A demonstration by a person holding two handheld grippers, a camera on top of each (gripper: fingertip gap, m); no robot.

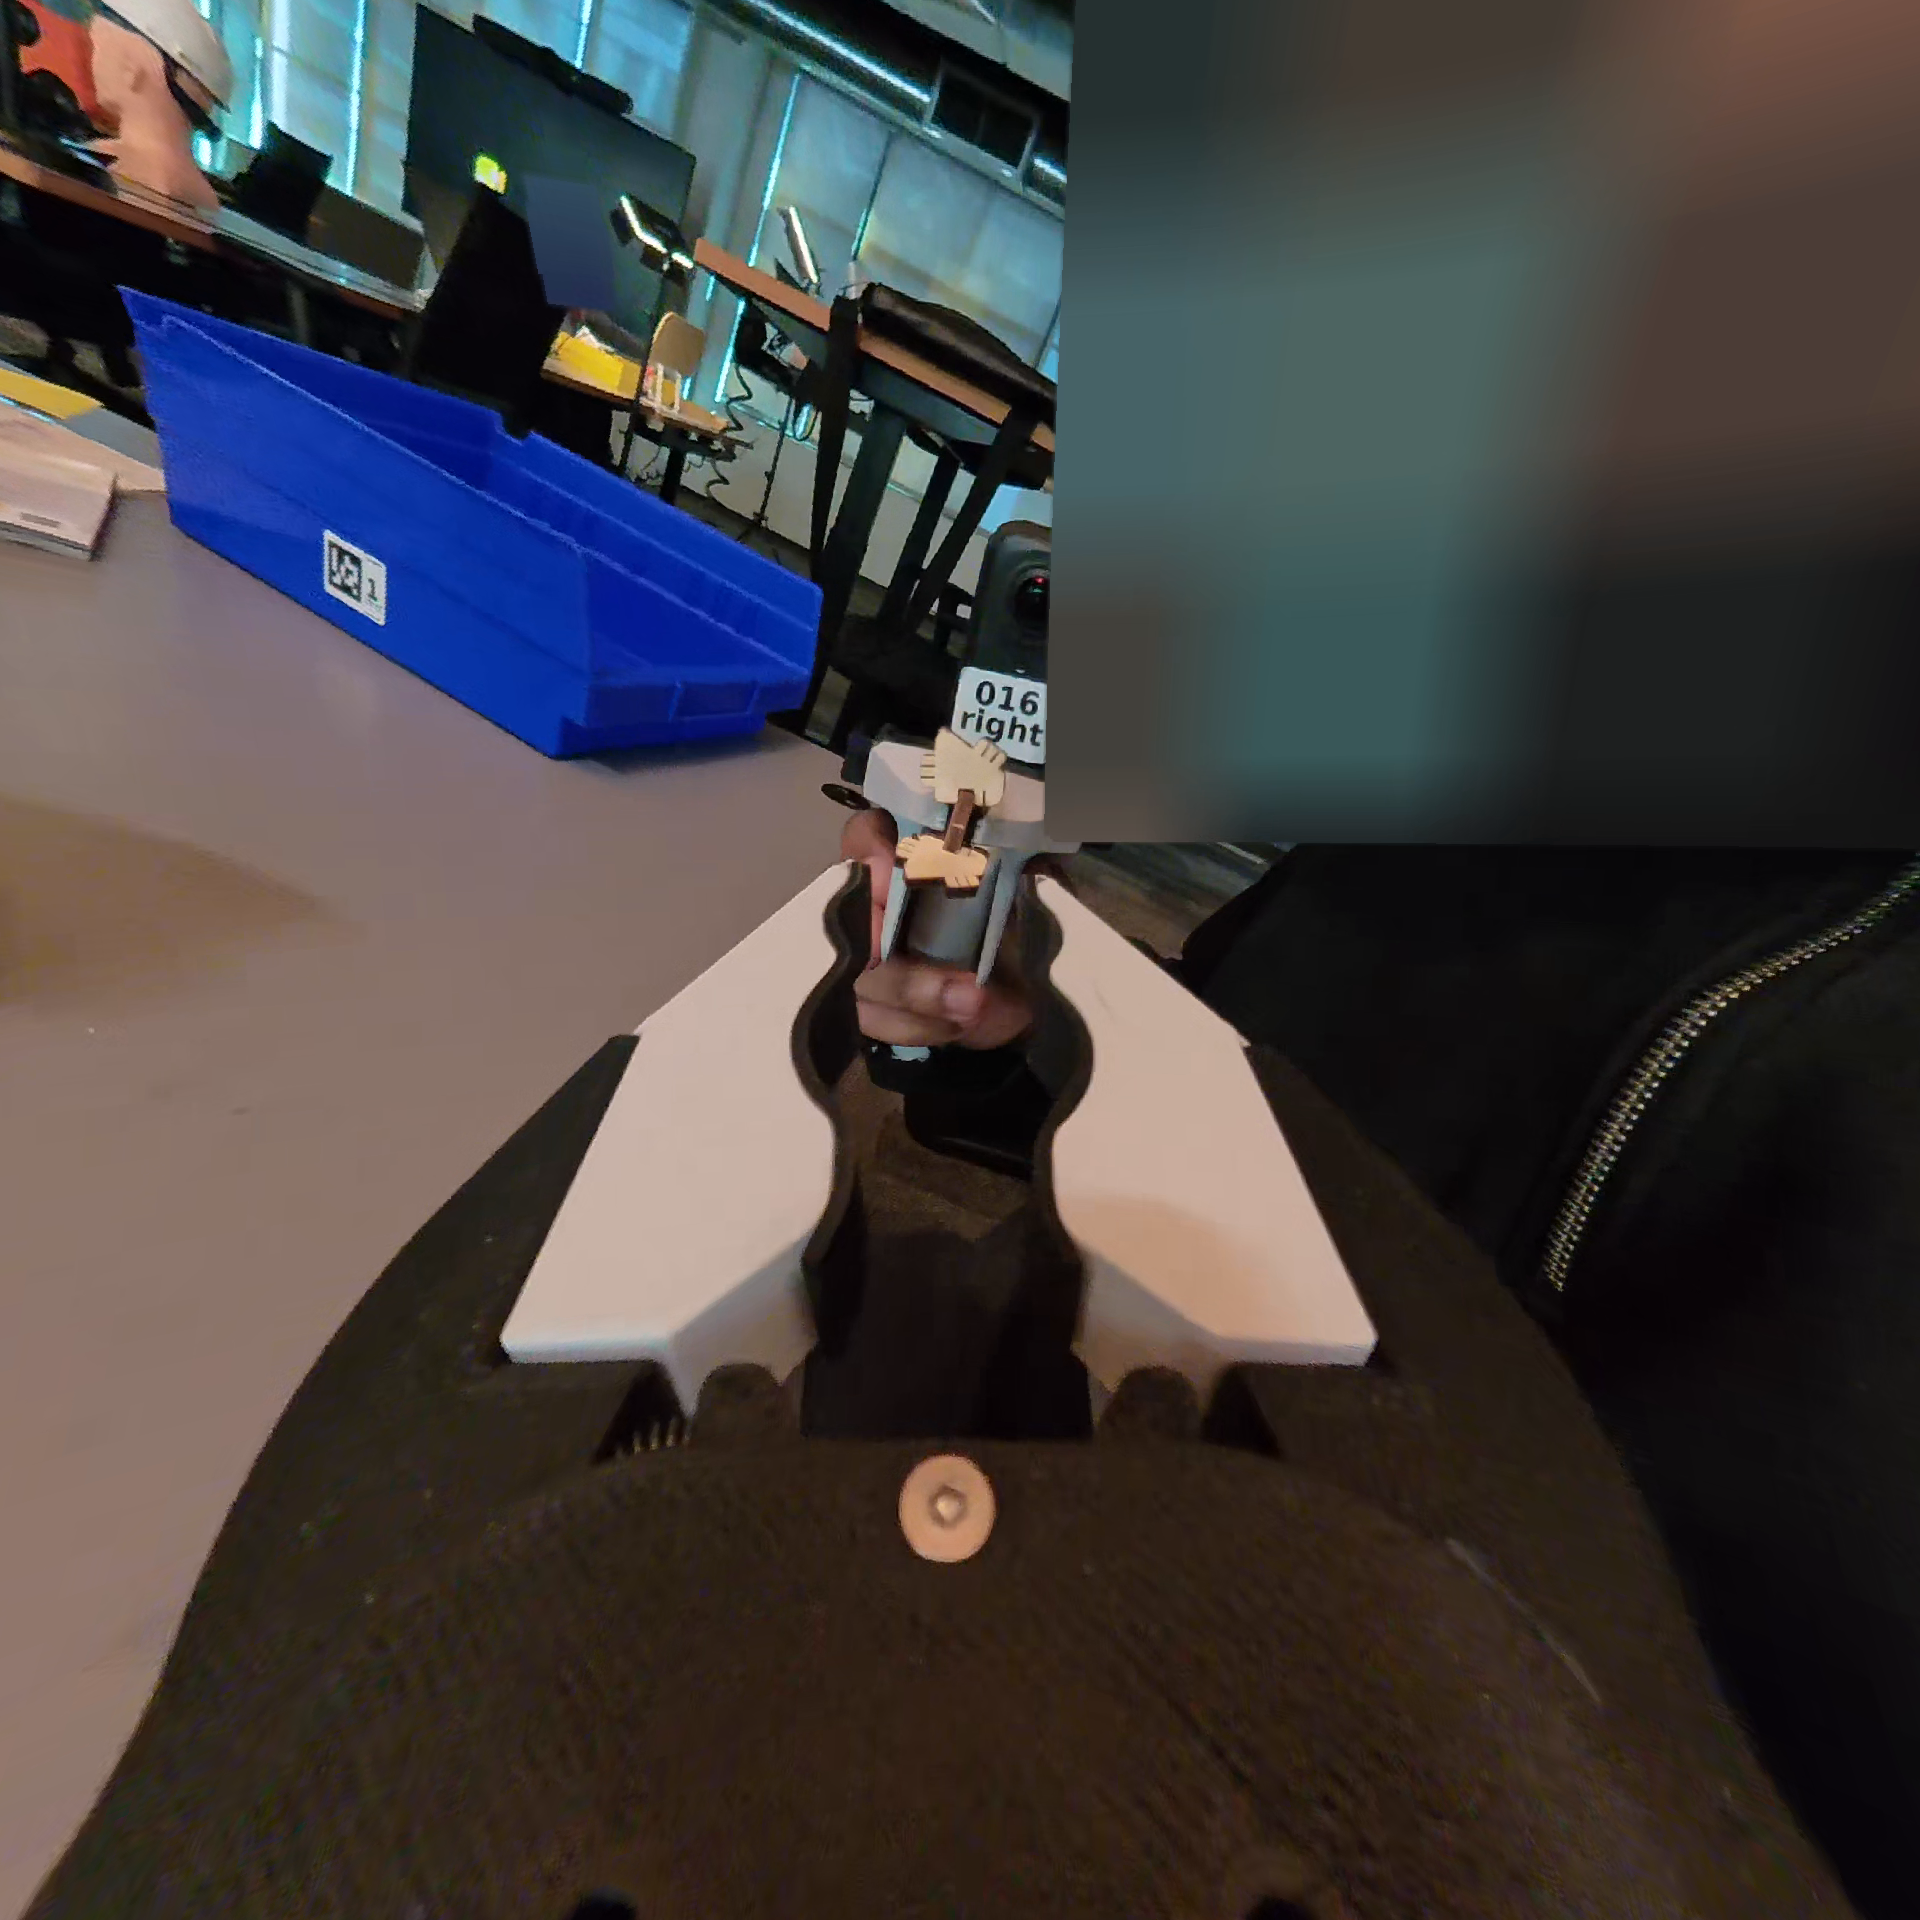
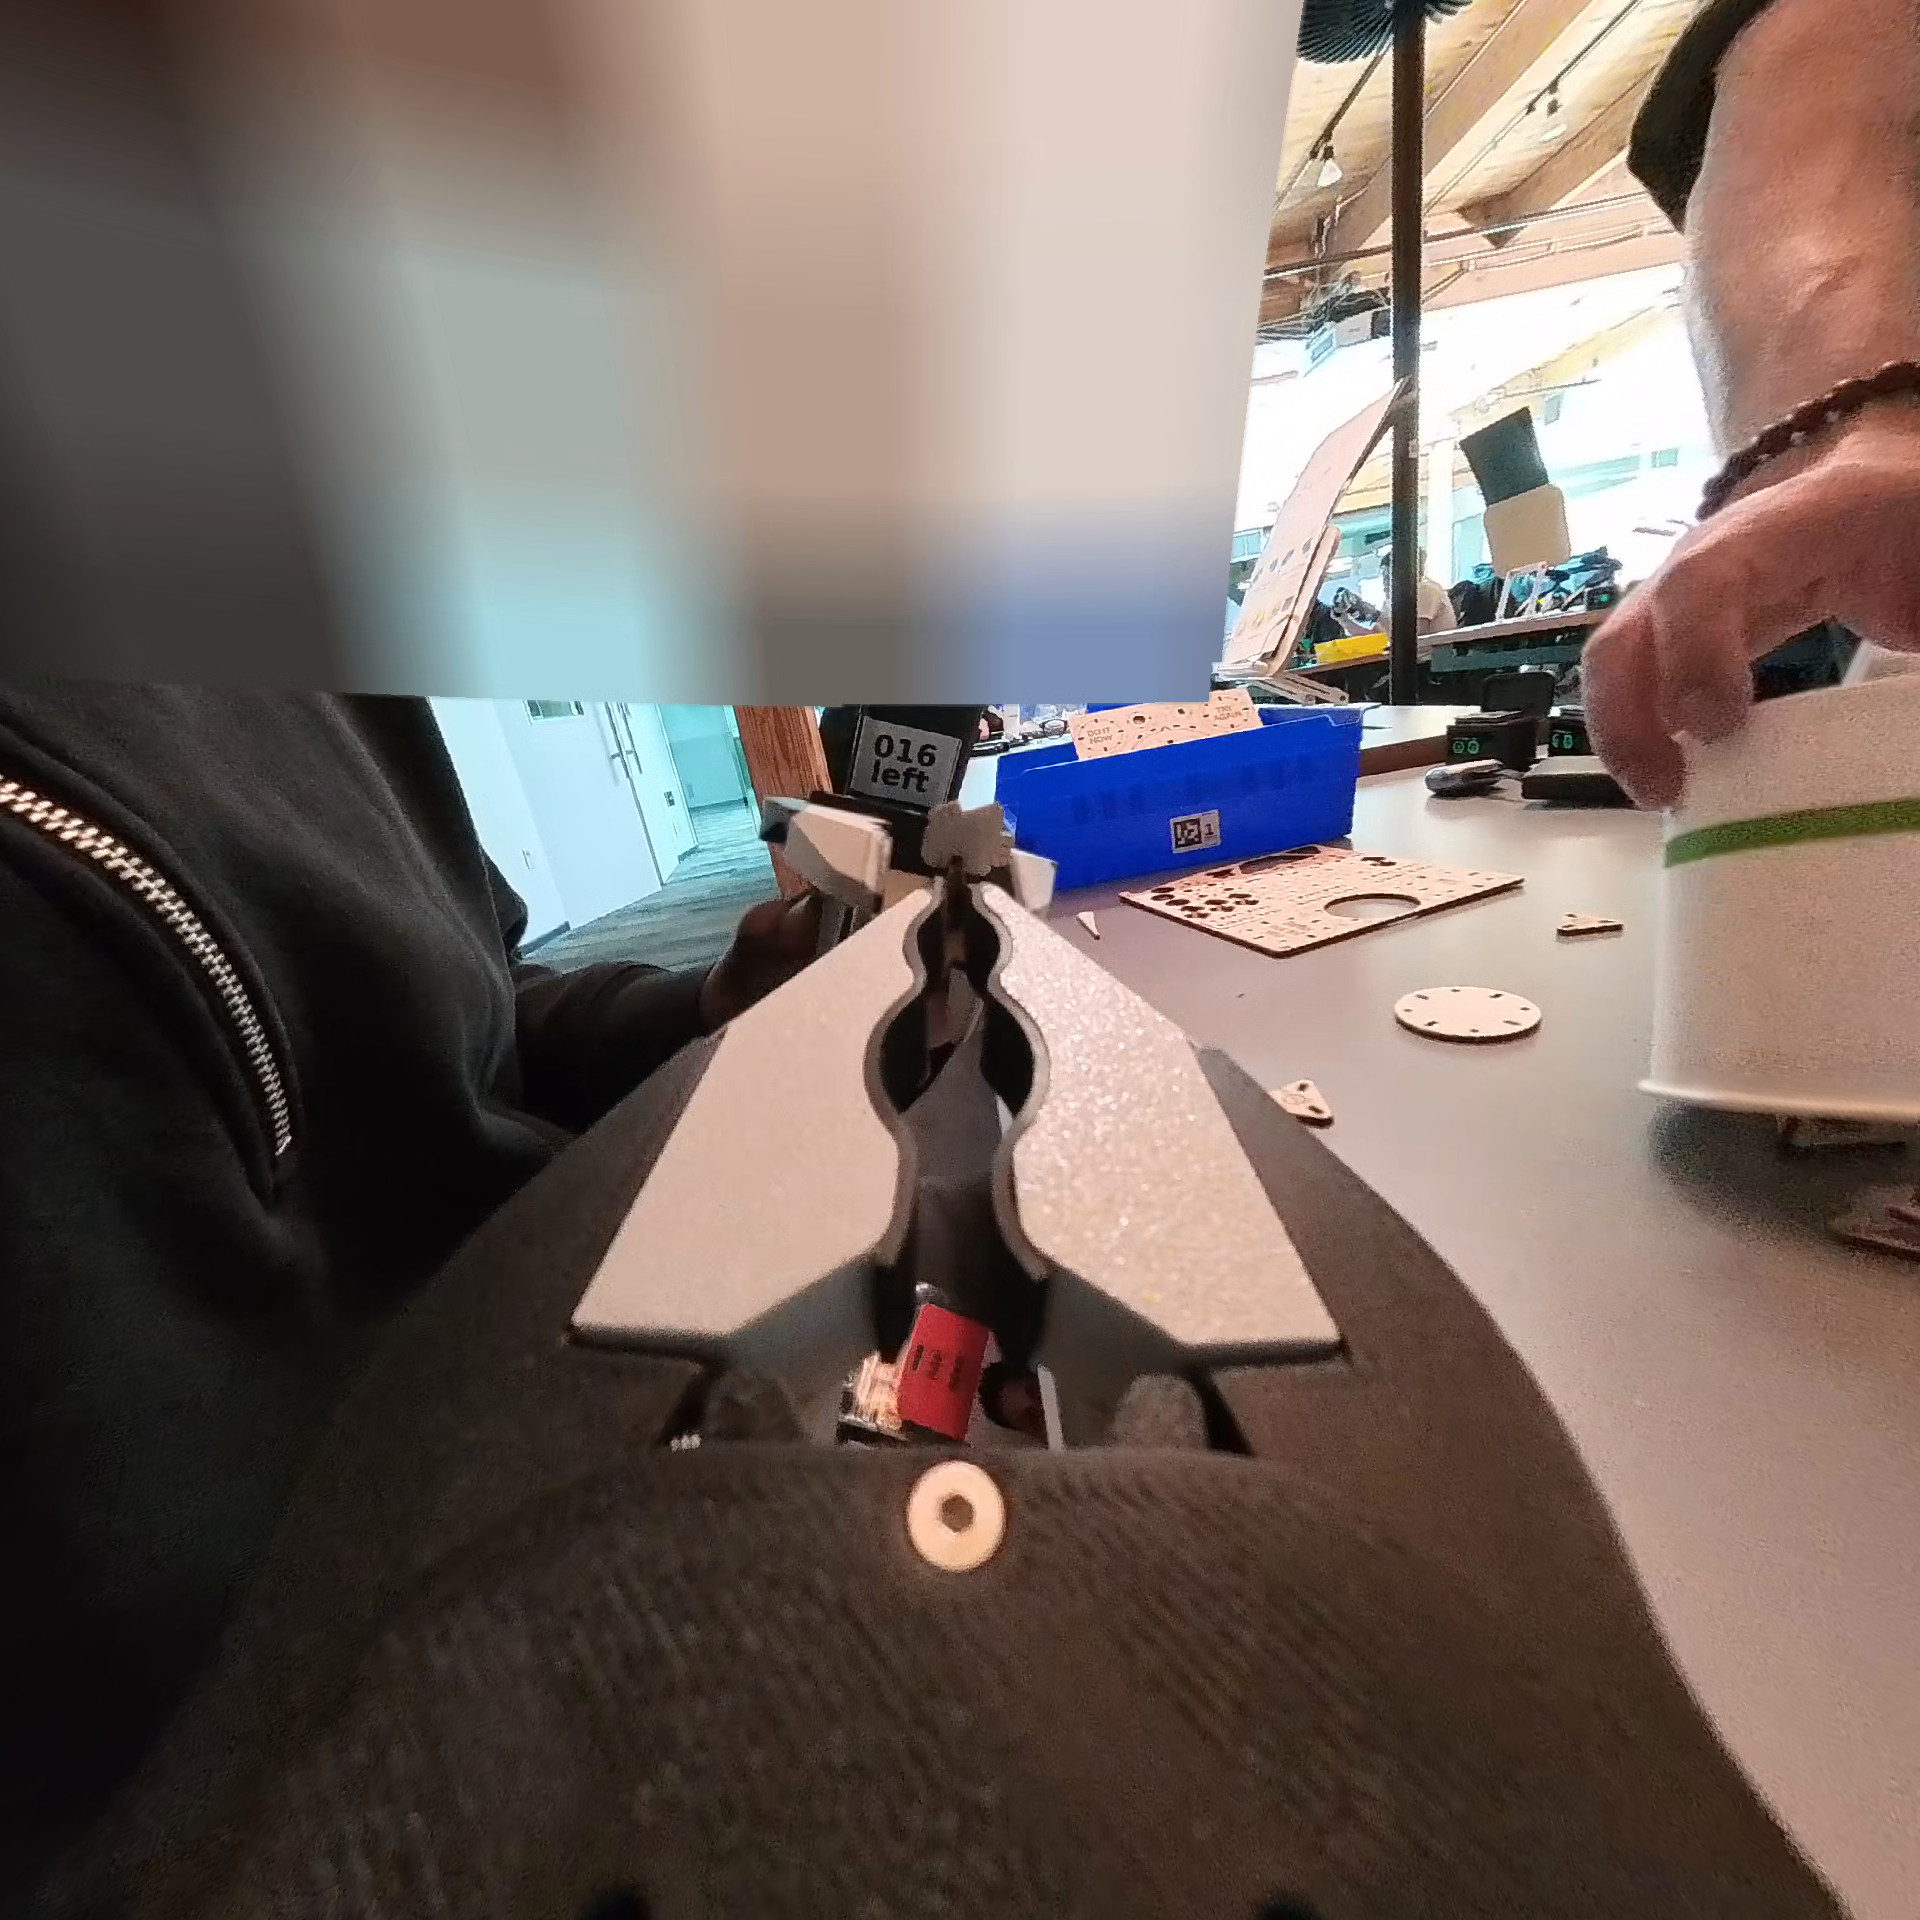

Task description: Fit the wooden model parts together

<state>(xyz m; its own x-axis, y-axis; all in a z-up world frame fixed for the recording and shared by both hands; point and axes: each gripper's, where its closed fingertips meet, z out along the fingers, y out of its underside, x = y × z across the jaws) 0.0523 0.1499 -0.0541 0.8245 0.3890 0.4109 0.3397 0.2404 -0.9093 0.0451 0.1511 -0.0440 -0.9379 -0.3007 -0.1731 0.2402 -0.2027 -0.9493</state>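
Note:
My right gripper (image 2: 951, 899) is shut on a small light wooden assembly (image 2: 961, 836). I see a thin dark strip pinched edge-on between its tips, and a flat lobed cutout stands just past them. The left wrist view shows this assembly (image 1: 940, 857) as two lobed cutouts joined by a dark strip, at the right gripper's (image 1: 961, 805) tips. My left gripper (image 1: 948, 883) is open and faces the right one. Its white fingers (image 1: 727, 1091) stand apart on either side of the assembly and do not press it. The left gripper (image 2: 930, 862) also shows in the right wrist view.
A blue bin (image 1: 468, 520) stands on the grey table (image 1: 260, 831), also in the right wrist view (image 2: 1174, 800). A wooden sheet with cutouts (image 2: 1320, 894), a wooden disc (image 2: 1465, 1010) and small triangular pieces (image 2: 1304, 1099) lie there. Another person's hand (image 2: 1714, 644) rests on a white tub (image 2: 1787, 935).

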